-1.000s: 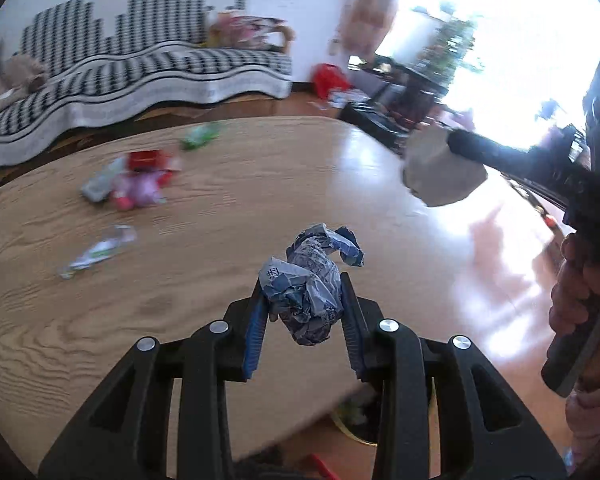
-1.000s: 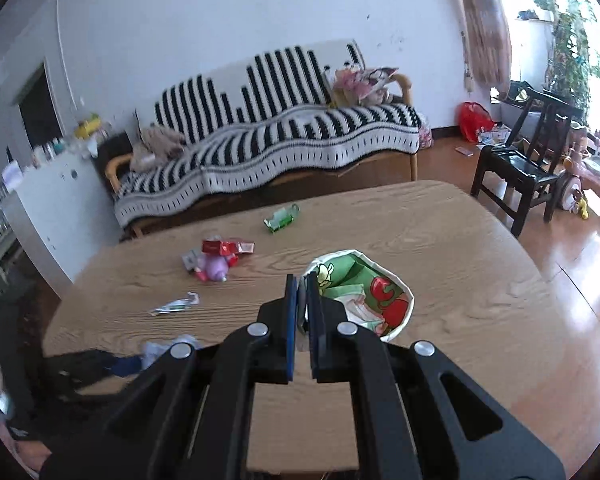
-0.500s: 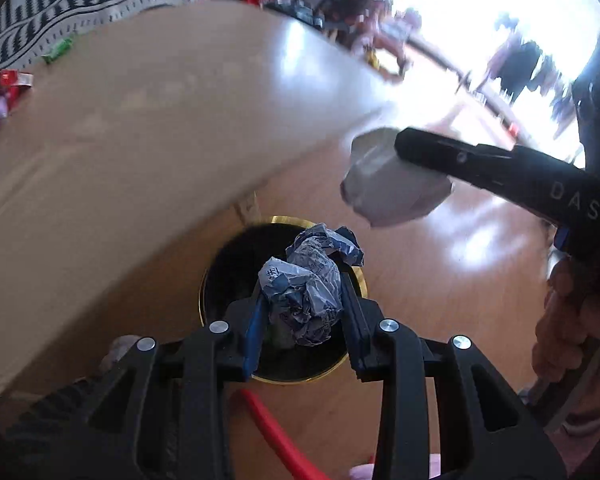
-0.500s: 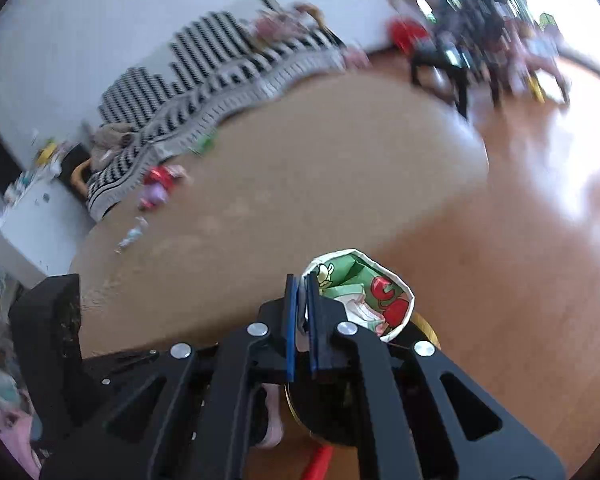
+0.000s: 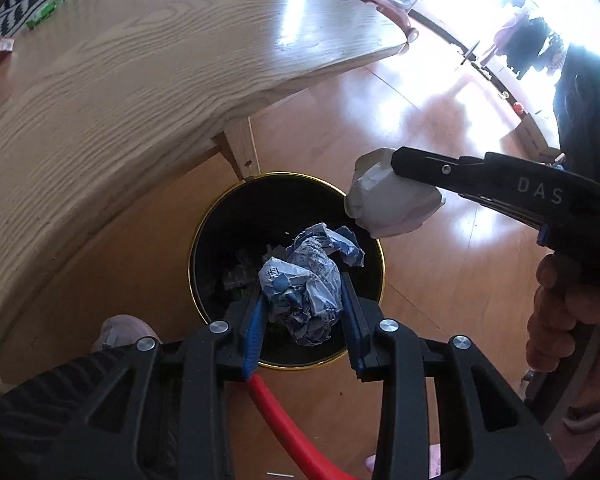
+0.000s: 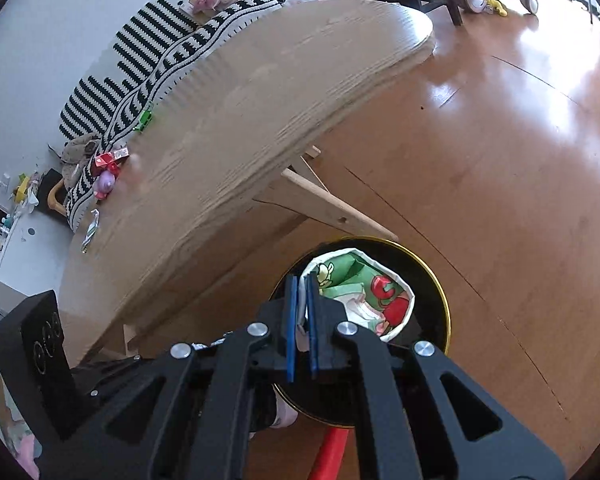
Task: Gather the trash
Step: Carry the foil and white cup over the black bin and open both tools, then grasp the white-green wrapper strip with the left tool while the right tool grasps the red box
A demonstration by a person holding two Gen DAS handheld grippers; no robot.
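Observation:
My left gripper [image 5: 304, 300] is shut on a crumpled blue and white wrapper [image 5: 306, 280] and holds it over a black bin with a gold rim [image 5: 220, 216] on the floor beside the table. My right gripper [image 6: 302, 308] is shut on the edge of a green and red paper cup [image 6: 364, 300], held over the same bin [image 6: 432, 280]. In the left wrist view the right gripper holds the cup [image 5: 384, 200], seen from its white outside, above the bin's right rim. Some trash lies inside the bin.
The wooden table [image 6: 240, 120] stands left of the bin, its leg [image 5: 240, 148] touching the rim. More trash lies on the table: a green wrapper [image 6: 146, 120], red packets [image 6: 110, 160], a silver wrapper [image 6: 90, 232]. A red handle [image 5: 288, 420] lies below the bin. A striped sofa [image 6: 160, 52] stands behind.
Both grippers swung from above the table down over the floor bin, still holding the wrapper and the cup. The view has steadied since half a second ago.

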